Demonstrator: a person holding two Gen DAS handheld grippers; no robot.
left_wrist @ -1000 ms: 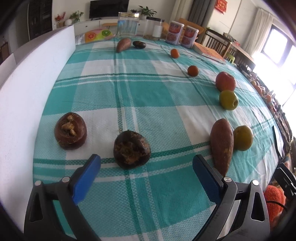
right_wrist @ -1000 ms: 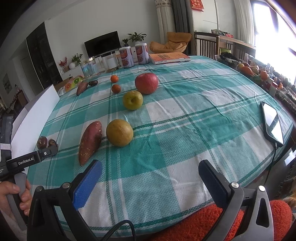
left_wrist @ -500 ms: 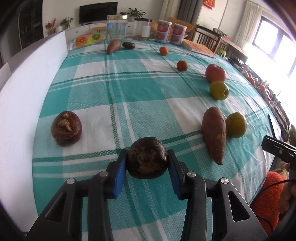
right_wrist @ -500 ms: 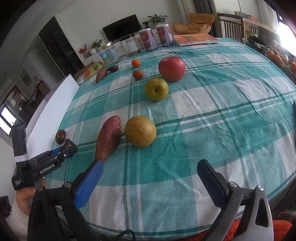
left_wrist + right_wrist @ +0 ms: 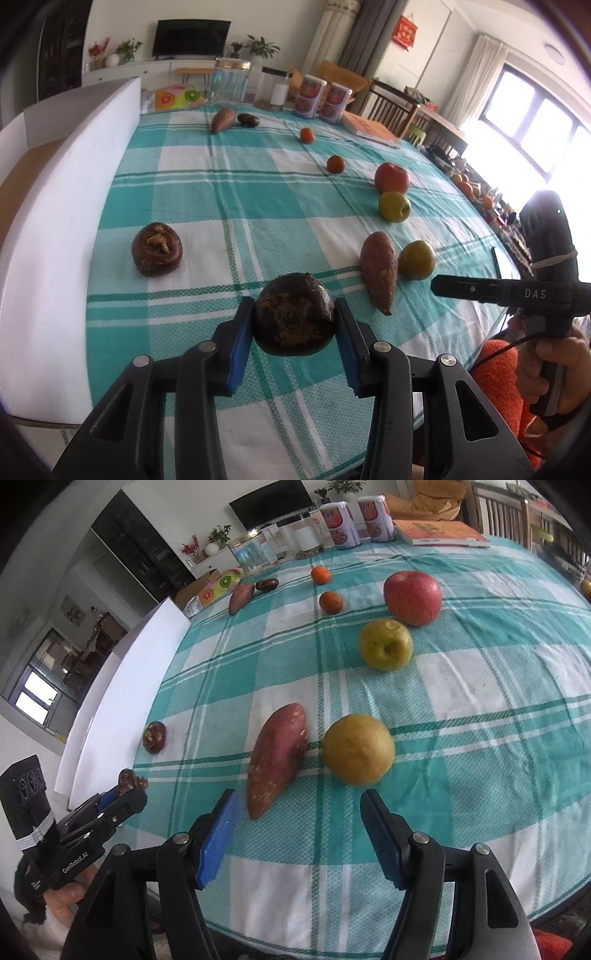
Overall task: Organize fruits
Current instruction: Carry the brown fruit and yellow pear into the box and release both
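Observation:
My left gripper (image 5: 293, 321) is shut on a dark brown round fruit (image 5: 295, 314) and holds it just above the checked tablecloth; the right wrist view shows this left gripper (image 5: 125, 794) at the lower left. A second dark fruit (image 5: 157, 249) lies beside the white board. My right gripper (image 5: 299, 801) points down at a sweet potato (image 5: 277, 757) and a yellow-brown round fruit (image 5: 358, 749). Its jaws are closing, and only the sweet potato's tip lies between them, untouched.
A white foam board (image 5: 55, 221) walls the table's left side. Further back lie a green apple (image 5: 386, 644), a red apple (image 5: 413, 598), two small oranges (image 5: 330, 602), another sweet potato (image 5: 222, 120), and jars, cans (image 5: 309, 96) and a book.
The left gripper closed on the dark fruit and lifted it off the cloth. The right gripper tipped down, came closer to the sweet potato and yellow-brown fruit, and its jaws narrowed.

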